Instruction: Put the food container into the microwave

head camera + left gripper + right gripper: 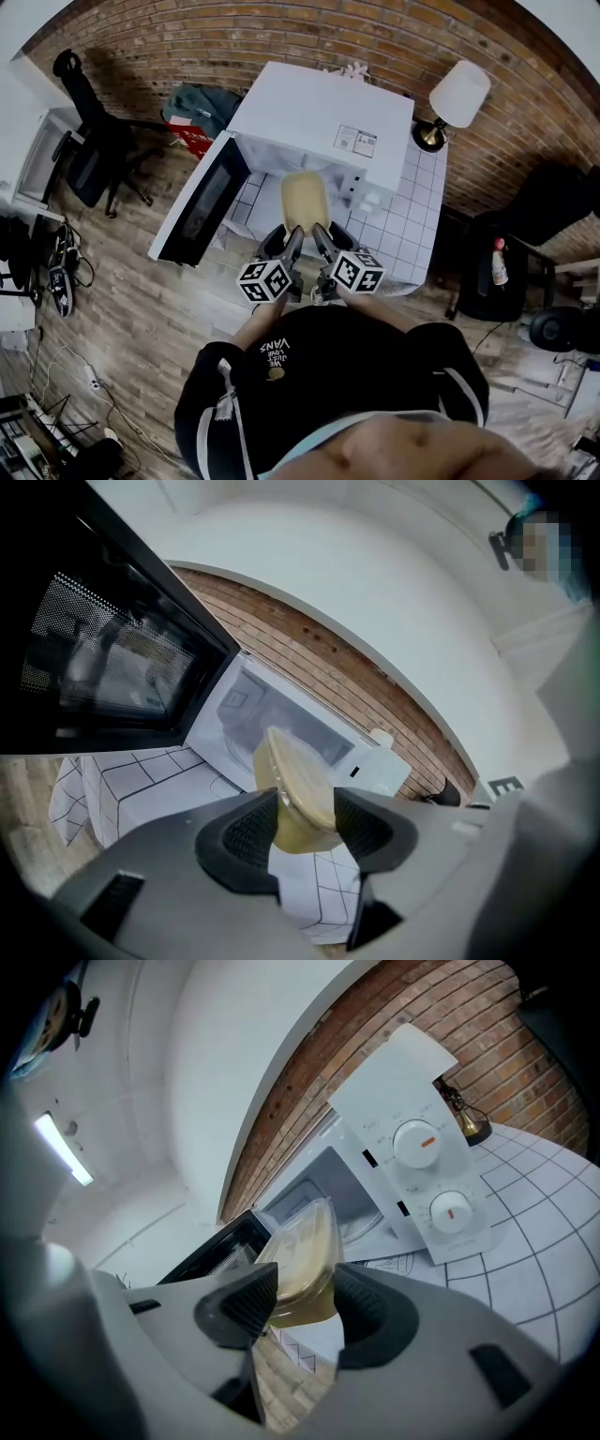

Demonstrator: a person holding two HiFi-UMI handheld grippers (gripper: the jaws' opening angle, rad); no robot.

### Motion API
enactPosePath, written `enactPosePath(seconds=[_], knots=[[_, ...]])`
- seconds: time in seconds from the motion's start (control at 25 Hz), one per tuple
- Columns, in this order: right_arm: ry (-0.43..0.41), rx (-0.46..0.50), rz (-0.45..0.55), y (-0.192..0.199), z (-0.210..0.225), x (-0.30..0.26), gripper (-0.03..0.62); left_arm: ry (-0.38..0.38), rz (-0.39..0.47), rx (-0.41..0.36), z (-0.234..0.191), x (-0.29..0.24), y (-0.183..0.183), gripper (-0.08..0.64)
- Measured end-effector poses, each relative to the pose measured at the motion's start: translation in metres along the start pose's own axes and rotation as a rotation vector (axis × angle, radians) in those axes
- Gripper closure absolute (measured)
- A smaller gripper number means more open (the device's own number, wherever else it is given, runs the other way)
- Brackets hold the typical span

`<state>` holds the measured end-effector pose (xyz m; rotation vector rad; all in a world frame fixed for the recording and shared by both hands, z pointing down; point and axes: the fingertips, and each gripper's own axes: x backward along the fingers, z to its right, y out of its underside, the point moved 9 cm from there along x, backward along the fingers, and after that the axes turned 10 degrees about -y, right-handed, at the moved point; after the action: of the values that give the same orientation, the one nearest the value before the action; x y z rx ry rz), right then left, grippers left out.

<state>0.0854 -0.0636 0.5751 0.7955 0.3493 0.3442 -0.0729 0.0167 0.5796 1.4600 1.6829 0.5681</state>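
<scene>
A pale yellow food container point(305, 200) with a clear lid hangs just in front of the open white microwave point(323, 117). Both grippers hold it at its near end. My left gripper point(287, 246) is shut on the food container point(298, 797), its black pads pressing both sides. My right gripper point(323, 242) is likewise shut on the food container point(302, 1269). The microwave's cavity point(272, 728) stands open beyond the container, with the dark door point(199, 202) swung out to the left. The control panel with two dials point(427, 1180) shows in the right gripper view.
The microwave stands on a white gridded table point(412, 225). A table lamp point(455, 98) is at the table's back right. A black office chair point(94, 141) stands left on the wooden floor. Another dark table with a bottle point(498, 262) is at right.
</scene>
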Motion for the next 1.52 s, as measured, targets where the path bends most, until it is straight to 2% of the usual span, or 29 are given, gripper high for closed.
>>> enactPosePath(seconds=[0.28, 0.6, 1.52], knots=[[-0.033, 0.001, -0.036, -0.01, 0.018, -0.011, 0.414, -0.043, 0.032, 0.021, 0.002, -0.016, 0.004, 0.367], [-0.018, -0.016, -0.045, -0.011, 0.025, -0.019, 0.414, -0.042, 0.011, 0.02, -0.003, -0.026, 0.001, 0.368], [0.17, -0.102, 0.082, -0.009, 0.029, -0.069, 0.414, 0.127, -0.177, -0.058, -0.047, -0.09, -0.04, 0.37]])
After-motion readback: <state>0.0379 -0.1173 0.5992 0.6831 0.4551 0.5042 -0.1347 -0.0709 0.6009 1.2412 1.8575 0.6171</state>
